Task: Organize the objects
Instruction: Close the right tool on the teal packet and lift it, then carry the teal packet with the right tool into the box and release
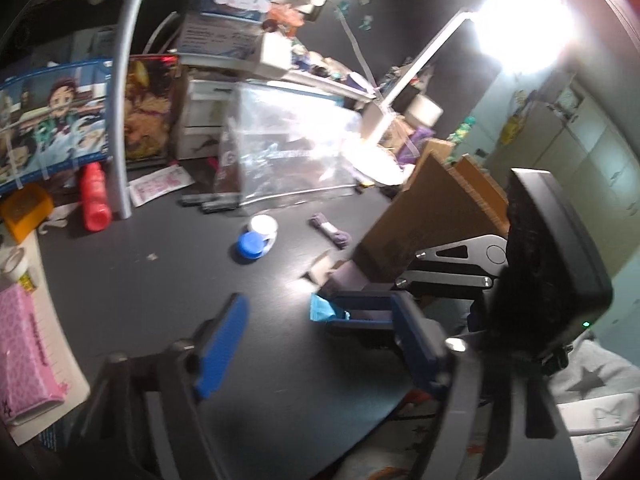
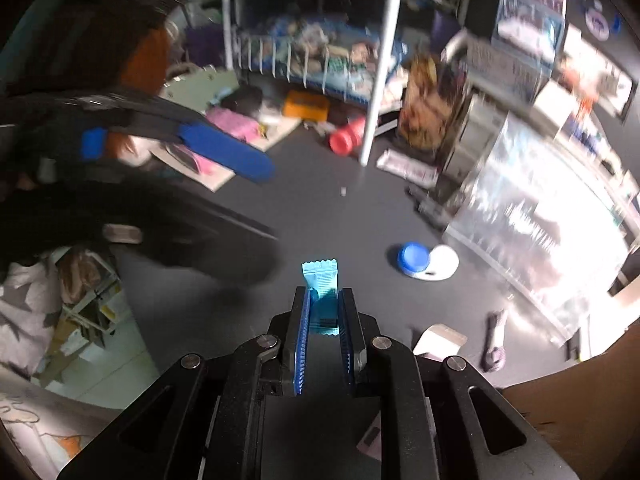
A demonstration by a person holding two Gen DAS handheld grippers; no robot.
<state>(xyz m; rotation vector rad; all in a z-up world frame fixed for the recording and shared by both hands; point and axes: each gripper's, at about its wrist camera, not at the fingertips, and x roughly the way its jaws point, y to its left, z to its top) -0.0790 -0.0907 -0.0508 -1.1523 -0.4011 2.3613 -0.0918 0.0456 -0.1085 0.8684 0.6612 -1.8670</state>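
Observation:
My right gripper [image 2: 324,300] is shut on a small light-blue sachet [image 2: 320,276], held above the dark table [image 2: 304,208]. The sachet [image 1: 321,307] and the right gripper [image 1: 340,312] also show in the left wrist view, low in front of a cardboard box [image 1: 432,216]. My left gripper [image 1: 316,328] is open and empty, its blue-padded fingers [image 1: 224,344] wide apart above the table's front part. One of its blue fingers [image 2: 228,152] shows in the right wrist view at left.
A blue-and-white lens case [image 1: 256,236], a purple bundle [image 1: 330,230], a red bottle [image 1: 94,196], a clear plastic bag [image 1: 288,152], a small carton [image 2: 440,338] and a pink box [image 1: 24,352] lie around. A bright desk lamp [image 1: 516,28] glares at right.

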